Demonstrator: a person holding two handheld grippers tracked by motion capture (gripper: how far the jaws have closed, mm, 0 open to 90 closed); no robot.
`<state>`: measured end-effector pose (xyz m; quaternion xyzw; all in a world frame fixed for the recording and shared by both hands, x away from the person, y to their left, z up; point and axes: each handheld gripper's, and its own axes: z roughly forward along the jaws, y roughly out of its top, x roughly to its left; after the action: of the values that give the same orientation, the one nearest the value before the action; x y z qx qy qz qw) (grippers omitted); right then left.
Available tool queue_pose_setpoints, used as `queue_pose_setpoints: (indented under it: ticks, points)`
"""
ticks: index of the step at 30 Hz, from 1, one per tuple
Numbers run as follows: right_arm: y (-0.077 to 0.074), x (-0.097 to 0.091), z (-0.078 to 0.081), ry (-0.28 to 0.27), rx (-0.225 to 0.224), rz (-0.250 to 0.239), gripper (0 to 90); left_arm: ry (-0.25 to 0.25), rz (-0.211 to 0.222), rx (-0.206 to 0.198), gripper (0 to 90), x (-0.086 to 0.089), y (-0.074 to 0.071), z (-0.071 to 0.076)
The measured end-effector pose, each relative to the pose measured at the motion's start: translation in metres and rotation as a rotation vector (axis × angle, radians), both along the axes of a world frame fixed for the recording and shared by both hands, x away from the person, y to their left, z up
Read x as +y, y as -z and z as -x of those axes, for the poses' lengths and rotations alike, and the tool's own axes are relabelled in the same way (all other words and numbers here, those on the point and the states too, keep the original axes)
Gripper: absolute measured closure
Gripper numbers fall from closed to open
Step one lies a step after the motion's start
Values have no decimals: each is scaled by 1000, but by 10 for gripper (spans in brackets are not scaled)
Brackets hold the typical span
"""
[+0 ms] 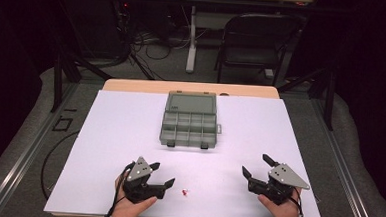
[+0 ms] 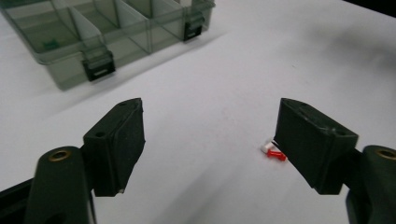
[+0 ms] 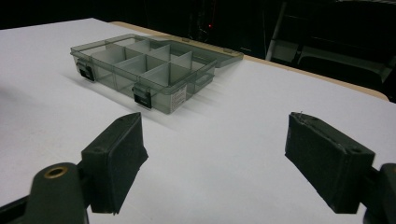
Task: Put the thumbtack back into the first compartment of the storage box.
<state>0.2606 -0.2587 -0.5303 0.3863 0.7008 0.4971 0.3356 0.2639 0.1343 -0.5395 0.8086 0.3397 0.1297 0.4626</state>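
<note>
The left claw (image 1: 163, 173) hangs low over the table (image 1: 109, 134) with its jaws spread wide and nothing between them, angled toward a tiny red-and-white piece (image 1: 184, 192) lying just beside its right jaw; in the left gripper view this piece (image 2: 273, 152) looks like smooth hard plastic, stubby and two-toned. The approach suggests a pickup is intended. The right claw (image 1: 258, 165) rests apart, likewise released and empty. Farther back sits a translucent grey compartment box (image 1: 188, 123) with its lid open, its dividers rigid and glossy, probably the destination.
</note>
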Motion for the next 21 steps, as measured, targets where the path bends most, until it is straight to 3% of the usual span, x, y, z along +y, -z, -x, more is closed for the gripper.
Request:
queue_pose_setpoints:
  ticks: [12, 15, 21]
  points:
    - [0, -1, 0, -6, 5, 3, 192, 118, -44, 65, 465, -26, 14, 6]
    - [0, 0, 0, -7, 7, 2, 193, 146, -76, 63, 503, -32, 16, 9]
    - [0, 0, 0, -7, 12, 4, 194, 173, -83, 74, 546, -41, 19, 10]
